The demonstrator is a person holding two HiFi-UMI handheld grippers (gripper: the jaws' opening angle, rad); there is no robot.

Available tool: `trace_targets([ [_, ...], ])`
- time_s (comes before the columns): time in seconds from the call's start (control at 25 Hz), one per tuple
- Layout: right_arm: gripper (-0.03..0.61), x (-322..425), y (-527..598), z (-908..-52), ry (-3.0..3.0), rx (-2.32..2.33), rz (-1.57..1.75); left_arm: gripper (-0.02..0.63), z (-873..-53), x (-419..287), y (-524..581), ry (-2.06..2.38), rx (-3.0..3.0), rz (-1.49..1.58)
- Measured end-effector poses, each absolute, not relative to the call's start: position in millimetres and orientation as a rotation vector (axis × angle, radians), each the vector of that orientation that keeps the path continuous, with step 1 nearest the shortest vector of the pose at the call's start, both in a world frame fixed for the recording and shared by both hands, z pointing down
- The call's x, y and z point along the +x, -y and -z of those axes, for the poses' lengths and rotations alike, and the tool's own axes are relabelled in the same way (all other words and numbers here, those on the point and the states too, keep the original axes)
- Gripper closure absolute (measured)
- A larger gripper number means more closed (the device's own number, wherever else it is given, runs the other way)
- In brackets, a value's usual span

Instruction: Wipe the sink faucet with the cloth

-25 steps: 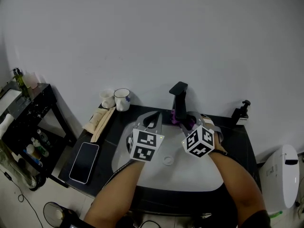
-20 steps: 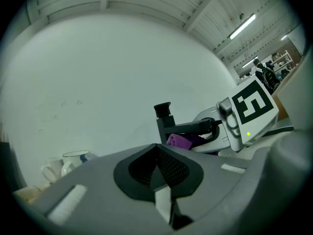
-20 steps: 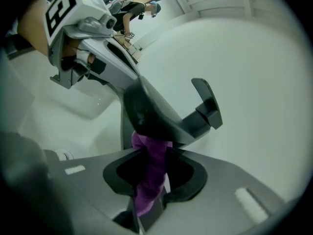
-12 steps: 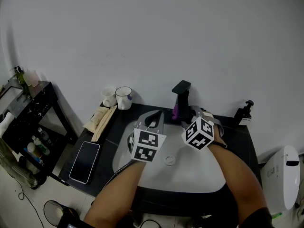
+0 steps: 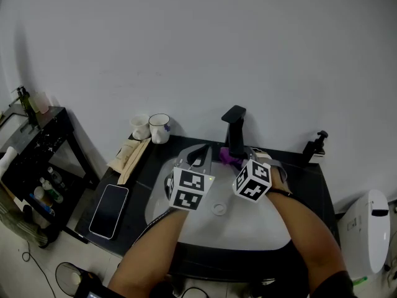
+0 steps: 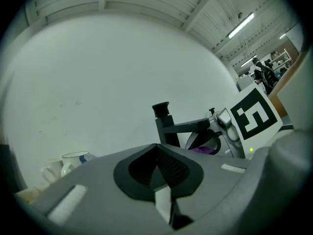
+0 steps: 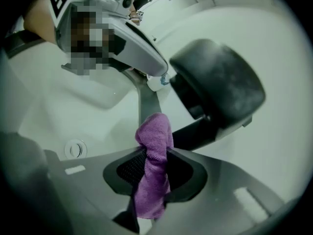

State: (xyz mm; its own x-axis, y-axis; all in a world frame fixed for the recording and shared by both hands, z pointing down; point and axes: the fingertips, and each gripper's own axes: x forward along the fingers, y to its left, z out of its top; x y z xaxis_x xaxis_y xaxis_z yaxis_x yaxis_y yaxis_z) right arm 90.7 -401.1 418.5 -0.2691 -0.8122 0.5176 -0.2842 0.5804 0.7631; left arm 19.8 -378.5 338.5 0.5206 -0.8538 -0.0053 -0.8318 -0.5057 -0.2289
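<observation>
Right gripper [image 7: 152, 173] — jaws clamped on purple cloth [image 7: 155, 136], just beside faucet [image 5: 235, 135]. Left gripper [image 6: 157, 166] — jaws closed, empty, near faucet. Risk: narrow pinch; likely slips free under rubbing.

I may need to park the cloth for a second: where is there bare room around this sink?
The counter lies bare between the faucet and the soap dispenser. The basin is open around the drain. The left side is crowded: phone, packets, mug and white cup.
</observation>
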Motion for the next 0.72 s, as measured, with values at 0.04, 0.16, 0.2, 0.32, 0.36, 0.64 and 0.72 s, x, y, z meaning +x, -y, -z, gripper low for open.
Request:
trace_targets([
  [0.04,0.474,90,398,-420,1.823,0.888,0.676,0.597,-338,20,379,-1.438,-2.556,0.162],
  [0.16,0.474,87,387,-422,1.827,0.865,0.694,0.597,-338,19,379,-1.439,-2.554,0.165],
  [0.2,0.474,86,382,-423,1.827,0.855,0.703,0.597,-338,19,379,-1.44,-2.553,0.166],
  [0.32,0.474,86,366,-426,1.816,0.829,0.733,0.597,-339,18,379,-1.441,-2.55,0.17],
  [0.36,0.473,87,361,-427,1.811,0.824,0.743,0.597,-340,18,379,-1.442,-2.548,0.173],
  [0.64,0.473,106,340,-407,1.9,0.957,0.679,0.597,-342,14,379,-1.463,-2.55,0.181],
  [0.72,0.472,119,343,-399,1.906,1.016,0.656,0.597,-342,14,379,-1.464,-2.552,0.181],
])
